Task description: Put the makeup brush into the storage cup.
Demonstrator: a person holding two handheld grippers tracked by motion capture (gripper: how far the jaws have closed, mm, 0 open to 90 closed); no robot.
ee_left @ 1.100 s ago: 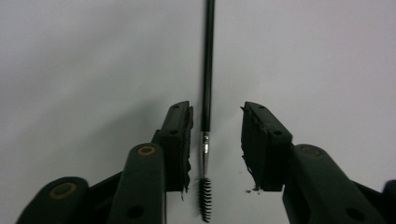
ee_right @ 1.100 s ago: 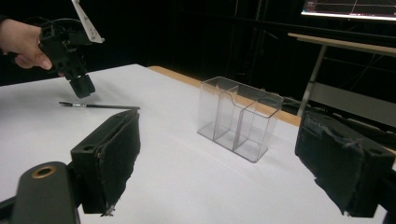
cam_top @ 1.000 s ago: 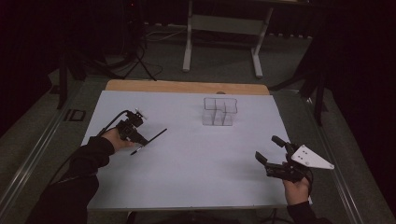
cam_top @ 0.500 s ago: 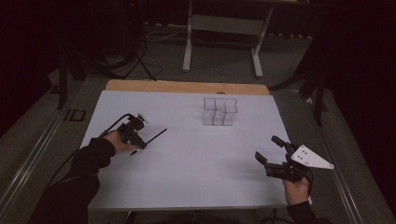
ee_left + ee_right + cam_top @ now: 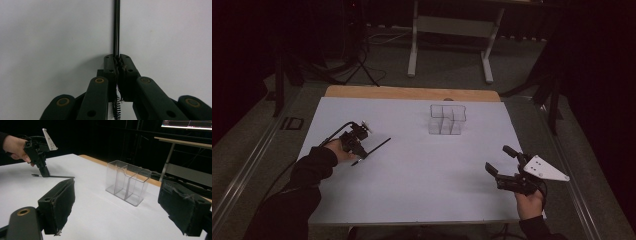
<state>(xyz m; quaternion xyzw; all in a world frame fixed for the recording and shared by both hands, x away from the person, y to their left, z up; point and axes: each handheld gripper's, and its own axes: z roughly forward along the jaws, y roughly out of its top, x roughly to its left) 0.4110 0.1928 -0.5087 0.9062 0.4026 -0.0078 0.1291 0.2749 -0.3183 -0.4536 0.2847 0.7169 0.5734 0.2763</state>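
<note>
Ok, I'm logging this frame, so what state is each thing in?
left gripper: jaws just closed, shut on the thin black brush.
thin black brush: lying flat on the white table, pinched near one end.
right gripper: open, holding nothing.
clear plastic organizer: upright, compartments empty.

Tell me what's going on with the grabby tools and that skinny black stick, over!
Left tool just closed, shut on the thin black brush, lying on the table. Right tool open, holding nothing. Clear organizer stands apart; nothing between.
</note>
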